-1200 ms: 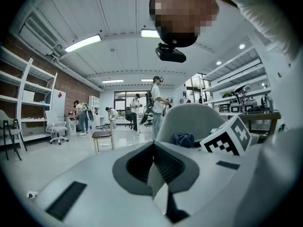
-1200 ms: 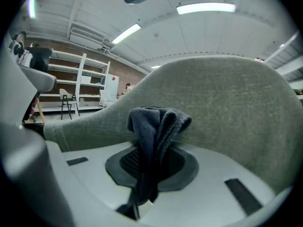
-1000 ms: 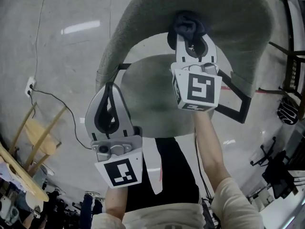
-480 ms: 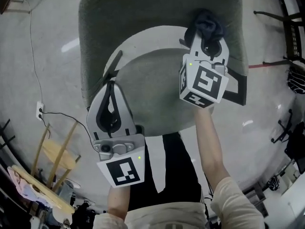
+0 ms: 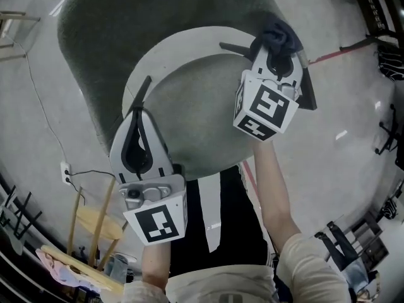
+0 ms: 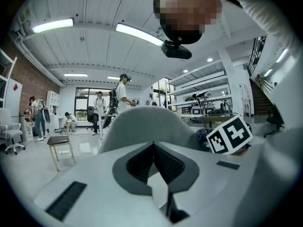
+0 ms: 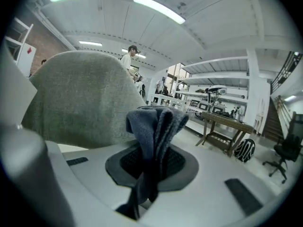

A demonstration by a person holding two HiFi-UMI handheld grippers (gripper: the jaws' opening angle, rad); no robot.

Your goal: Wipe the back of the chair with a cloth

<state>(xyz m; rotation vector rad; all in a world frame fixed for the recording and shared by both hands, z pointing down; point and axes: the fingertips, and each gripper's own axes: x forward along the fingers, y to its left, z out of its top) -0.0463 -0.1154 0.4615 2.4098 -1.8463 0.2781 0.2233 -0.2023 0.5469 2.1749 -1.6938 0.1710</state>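
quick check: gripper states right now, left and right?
left gripper: closed, nothing between its jaws.
right gripper: closed, holding the dark cloth.

"What is down there?"

"A shiny grey floor. The grey chair stands on it."

"Anything else?"

"A wooden stool stands near a white plug box with a black cord. A red line runs on the chair's other side."
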